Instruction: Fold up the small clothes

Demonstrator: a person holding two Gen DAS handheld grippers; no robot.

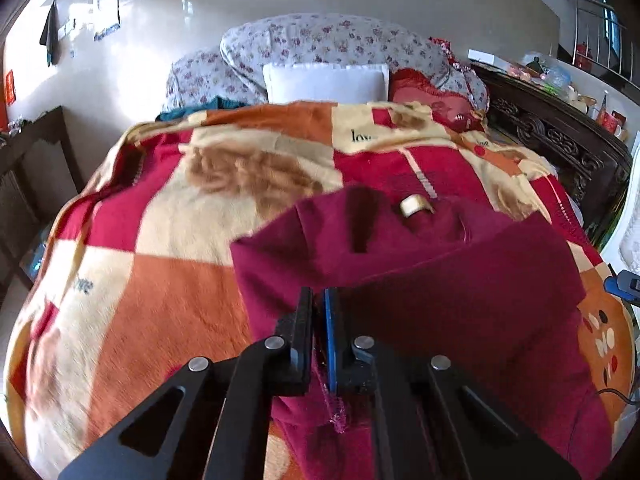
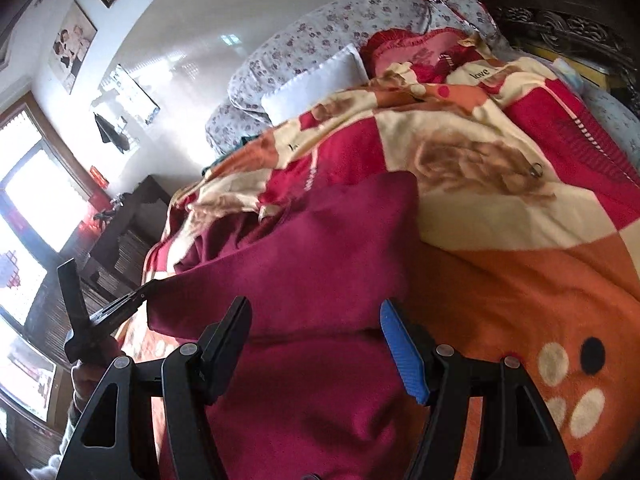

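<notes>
Left hand-held gripper (image 1: pixel 319 300) pinches the hem of the maroon garment (image 1: pixel 440 280), lifting that edge. Right hand-held gripper (image 2: pixel 316 332) is spread wide above it, holding nothing. Garment lies on the bed's checked blanket (image 1: pixel 160 240).

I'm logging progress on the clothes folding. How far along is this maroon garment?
Done: one fold looks made, since the maroon garment lies doubled on the patterned blanket. In hand: the left gripper is shut on the garment's edge, lifting it; the right gripper hangs open above the cloth, holding nothing. Left: laying that edge over and flattening; the garment is not yet a compact stack.
</notes>
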